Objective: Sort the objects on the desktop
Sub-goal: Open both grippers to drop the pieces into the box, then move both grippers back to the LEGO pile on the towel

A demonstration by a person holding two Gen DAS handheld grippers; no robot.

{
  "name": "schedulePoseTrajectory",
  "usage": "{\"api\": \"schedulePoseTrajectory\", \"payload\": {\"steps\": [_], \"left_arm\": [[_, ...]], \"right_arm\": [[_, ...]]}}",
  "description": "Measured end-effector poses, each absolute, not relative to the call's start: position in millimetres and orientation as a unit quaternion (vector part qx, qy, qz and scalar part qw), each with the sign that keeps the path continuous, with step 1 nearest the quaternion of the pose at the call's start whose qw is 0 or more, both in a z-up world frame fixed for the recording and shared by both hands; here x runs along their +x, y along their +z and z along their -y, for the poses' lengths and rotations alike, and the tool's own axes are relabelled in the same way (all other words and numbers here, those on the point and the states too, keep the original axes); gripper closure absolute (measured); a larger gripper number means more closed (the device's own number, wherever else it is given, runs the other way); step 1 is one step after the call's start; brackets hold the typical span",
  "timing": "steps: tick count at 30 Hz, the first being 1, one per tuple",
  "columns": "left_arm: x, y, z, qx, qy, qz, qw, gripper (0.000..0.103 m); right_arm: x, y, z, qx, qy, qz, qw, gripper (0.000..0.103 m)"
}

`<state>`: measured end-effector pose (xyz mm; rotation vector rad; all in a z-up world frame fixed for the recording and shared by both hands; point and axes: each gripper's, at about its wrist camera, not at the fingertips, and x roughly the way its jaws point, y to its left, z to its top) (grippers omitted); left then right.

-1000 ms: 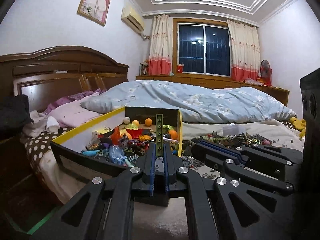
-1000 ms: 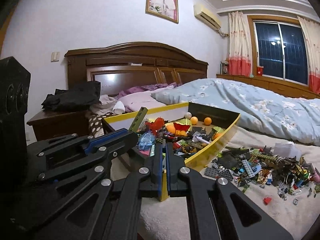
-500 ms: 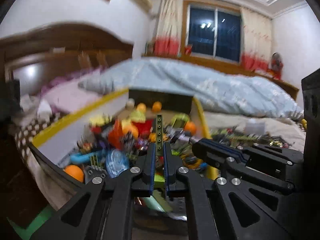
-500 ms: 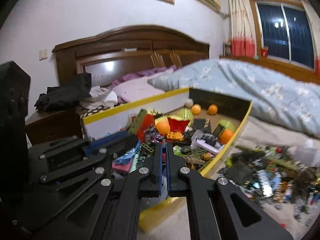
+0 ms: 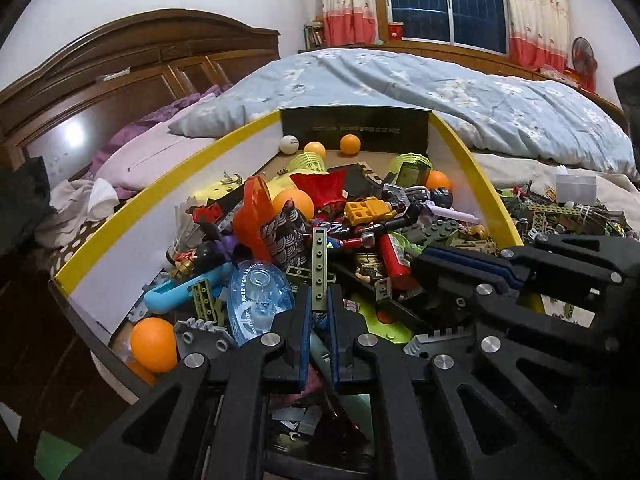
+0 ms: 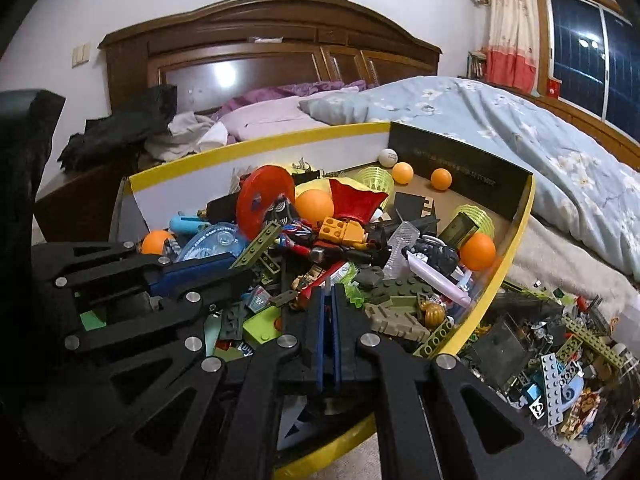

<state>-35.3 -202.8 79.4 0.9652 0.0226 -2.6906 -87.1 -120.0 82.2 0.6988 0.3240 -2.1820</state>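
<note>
Olive-green beam (image 5: 319,264) is sitting clamped in the left tongs (image 5: 319,312) over the yellow-rimmed box (image 5: 476,168); releasing carelessly risks it bouncing out. Right tongs (image 6: 328,312) are pressed together, empty.

A long olive-green strip with holes (image 5: 319,268) stands nearly upright over a yellow-rimmed box (image 5: 476,172) heaped with toy bricks, figures and orange balls (image 5: 154,344); more bricks (image 6: 560,344) litter the bed beside it.

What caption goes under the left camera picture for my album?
Left hand-held gripper holds a green brick strip over a yellow-edged box full of toys.
</note>
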Motion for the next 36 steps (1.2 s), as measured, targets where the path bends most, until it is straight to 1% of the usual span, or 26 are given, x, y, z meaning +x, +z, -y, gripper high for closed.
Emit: {"api": "schedulePoseTrajectory", "payload": {"steps": [2, 4, 10, 11, 12, 14, 16, 18, 22, 24, 26, 29, 32, 36], "left_arm": [[-35.0, 80.4, 205.5, 0.330, -0.933, -0.013, 0.145, 0.094], [-31.0, 82.4, 204.8, 0.317, -0.937, -0.015, 0.147, 0.093], [-26.8, 85.1, 206.3, 0.310, -0.937, -0.011, 0.160, 0.092], [-26.2, 86.3, 206.5, 0.307, -0.937, -0.012, 0.164, 0.092], [-25.6, 88.2, 206.1, 0.303, -0.937, -0.010, 0.171, 0.088], [-21.9, 94.0, 203.7, 0.282, -0.940, 0.004, 0.195, 0.086], [-15.4, 101.9, 198.5, 0.248, -0.946, 0.025, 0.210, 0.085], [-7.5, 109.7, 193.9, 0.218, -0.950, 0.037, 0.219, 0.085], [12.0, 125.8, 192.7, 0.185, -0.958, 0.021, 0.217, 0.085], [24.3, 129.6, 195.0, 0.177, -0.960, 0.003, 0.219, 0.082], [42.2, 130.9, 200.0, 0.176, -0.960, -0.029, 0.217, 0.079], [67.6, 129.3, 200.6, 0.160, -0.962, -0.056, 0.213, 0.072], [87.0, 124.8, 194.8, 0.152, -0.963, -0.064, 0.214, 0.072], [95.9, 119.4, 178.6, 0.156, -0.962, -0.041, 0.219, 0.072]], "right_arm": [[-87.6, 83.9, 120.1, 0.275, -0.865, -0.121, 0.403, 0.100], [-86.4, 85.3, 118.6, 0.269, -0.866, -0.108, 0.407, 0.090], [-79.8, 86.8, 121.0, 0.257, -0.878, -0.108, 0.390, 0.084], [-79.6, 87.3, 120.8, 0.256, -0.879, -0.106, 0.388, 0.083], [-79.9, 88.1, 119.8, 0.254, -0.881, -0.101, 0.386, 0.081], [-78.2, 91.5, 116.7, 0.239, -0.892, -0.091, 0.373, 0.077], [-73.9, 98.3, 111.2, 0.217, -0.903, -0.083, 0.361, 0.071], [-68.9, 107.6, 106.2, 0.199, -0.910, -0.074, 0.356, 0.069], [-54.5, 127.9, 99.9, 0.180, -0.922, -0.075, 0.335, 0.064], [-38.5, 136.6, 98.7, 0.164, -0.929, -0.082, 0.320, 0.061], [-19.4, 142.3, 97.4, 0.145, -0.937, -0.086, 0.306, 0.061], [11.6, 146.8, 94.8, 0.118, -0.949, -0.091, 0.278, 0.060], [30.6, 145.9, 89.0, 0.119, -0.950, -0.090, 0.273, 0.059], [42.4, 136.7, 75.9, 0.137, -0.949, -0.088, 0.270, 0.059]]}}
